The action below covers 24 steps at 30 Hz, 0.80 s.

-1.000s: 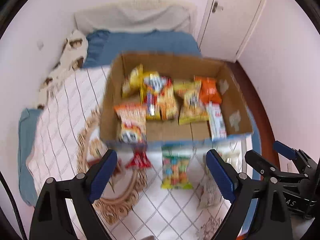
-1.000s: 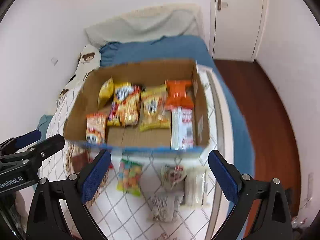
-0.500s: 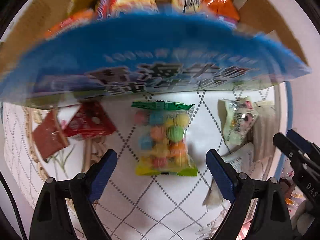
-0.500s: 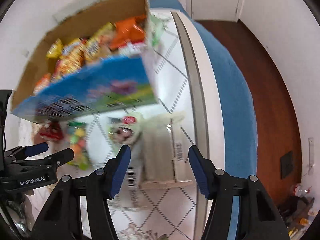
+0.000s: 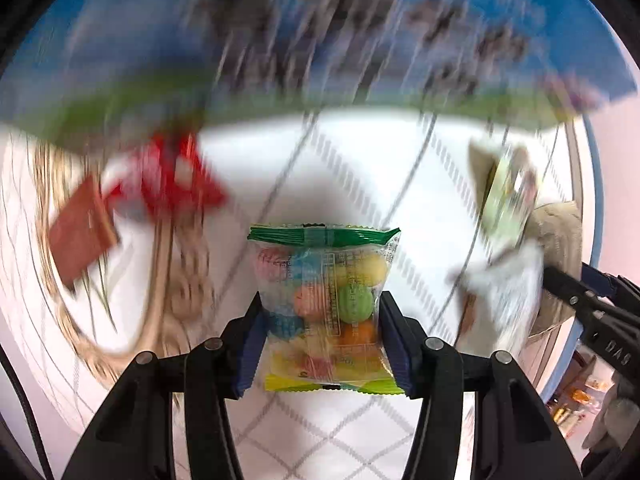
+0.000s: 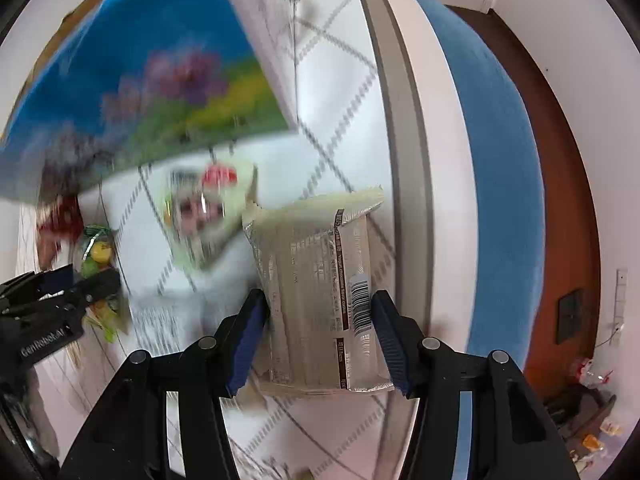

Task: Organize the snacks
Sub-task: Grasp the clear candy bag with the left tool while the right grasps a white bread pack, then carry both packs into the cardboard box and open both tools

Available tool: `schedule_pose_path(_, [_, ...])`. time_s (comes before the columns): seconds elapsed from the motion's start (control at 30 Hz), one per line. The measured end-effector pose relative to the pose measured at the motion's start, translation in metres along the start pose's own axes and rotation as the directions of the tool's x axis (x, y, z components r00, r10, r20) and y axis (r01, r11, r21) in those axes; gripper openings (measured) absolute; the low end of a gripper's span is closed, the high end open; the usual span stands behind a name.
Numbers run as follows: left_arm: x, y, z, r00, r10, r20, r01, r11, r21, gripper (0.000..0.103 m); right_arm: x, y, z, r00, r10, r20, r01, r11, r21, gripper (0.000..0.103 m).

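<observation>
My left gripper (image 5: 320, 340) is shut on a clear bag of coloured candy balls (image 5: 324, 300) with a green top seal. My right gripper (image 6: 318, 336) is shut on a beige cookie packet (image 6: 316, 280) with a barcode. Both packets sit sharp between the blue pads while the bed blurs behind them. The cardboard snack box (image 5: 320, 40) shows its blue printed side close above in the left wrist view and at upper left in the right wrist view (image 6: 132, 92). The left gripper and candy bag also show at the left of the right wrist view (image 6: 72, 284).
Red snack packets (image 5: 168, 176) and a brown one (image 5: 80, 232) lie left on the white quilted bedspread (image 5: 360, 168). A green-white packet (image 6: 204, 208) and a white packet lie between the grippers. The bed's blue edge (image 6: 500, 160) and wooden floor (image 6: 572, 200) are to the right.
Both grippers dropped low toward the bedspread in front of the box. The left closed on the candy bag and the right closed on the beige packet.
</observation>
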State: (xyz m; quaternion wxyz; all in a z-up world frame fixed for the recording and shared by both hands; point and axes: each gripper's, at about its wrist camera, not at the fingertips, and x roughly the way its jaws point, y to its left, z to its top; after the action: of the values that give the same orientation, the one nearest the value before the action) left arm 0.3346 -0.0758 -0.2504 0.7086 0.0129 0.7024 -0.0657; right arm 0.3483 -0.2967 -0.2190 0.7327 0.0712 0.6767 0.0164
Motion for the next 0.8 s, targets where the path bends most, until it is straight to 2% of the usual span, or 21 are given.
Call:
schedule_pose_path(0.1, [0.009,0.004,-0.025,0.999,-0.022,-0.033,0.022,1.000,-0.015,0.051,0.003,-0.006,-0.022,0.999,-0.001,-0.032,0.001,1.000,-0.002,0.057])
schedule_pose_path(0.23, [0.023,0.004,-0.040,0.998,-0.036,-0.050,0.035,0.999,-0.031,0.051,0.008,-0.009,-0.039,0.999,-0.006,-0.045,0.006,1.000,-0.009,0.058])
schedule_pose_path(0.47, [0.028,0.001,-0.031,0.998,-0.025,-0.062,0.023,0.999,-0.037,0.051,0.028,-0.001,-0.035,0.998,-0.031,-0.054,0.032,0.999,0.002,0.061])
schedule_pose_path(0.57, [0.023,0.007,-0.026,0.998,-0.022,-0.056,0.019,0.999,-0.045,0.051,0.034,-0.011,-0.039,0.999,-0.030,-0.043,0.030,1.000,0.004,0.061])
schedule_pose_path(0.63, [0.019,0.011,-0.016,0.999,-0.016,-0.045,0.014,0.999,-0.043,0.048,0.032,-0.011,-0.041,0.999,-0.034,-0.031,0.034,0.999,-0.003,0.059])
schedule_pose_path(0.73, [0.006,0.005,-0.023,1.000,-0.013,-0.017,0.013,0.999,-0.030,0.045,0.028,-0.004,-0.050,1.000,-0.030,-0.009,0.030,1.000,-0.007,0.057])
schedule_pose_path(0.8, [0.000,0.003,-0.027,1.000,-0.022,-0.006,0.022,0.999,-0.027,0.044,0.015,-0.004,-0.056,1.000,-0.014,0.012,0.014,1.000,-0.001,0.052])
